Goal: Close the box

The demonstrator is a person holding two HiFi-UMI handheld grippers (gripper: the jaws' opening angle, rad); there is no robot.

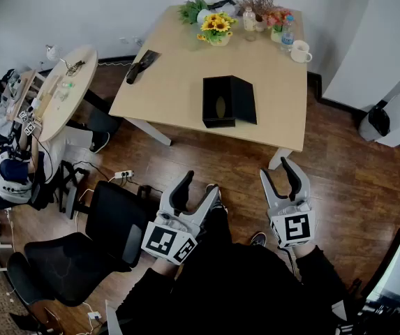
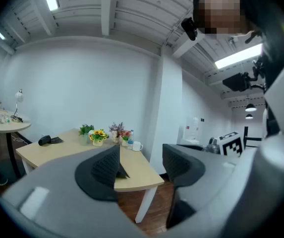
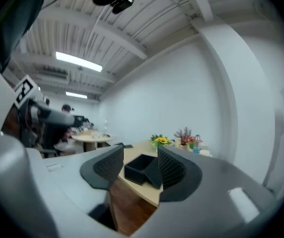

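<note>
A black box lies open near the front edge of the light wooden table, its lid folded out to the right. In the right gripper view the black box shows between the jaws, far off. My left gripper and right gripper hover over the wooden floor in front of the table, well short of it. Both stand open with nothing between their fingers. In the left gripper view the left gripper points at the table's corner, and one jaw hides most of the box.
At the table's far edge stand sunflowers, other flowers, a bottle and a white mug. A black pouch lies at its left. A black office chair is at my left, near a round table.
</note>
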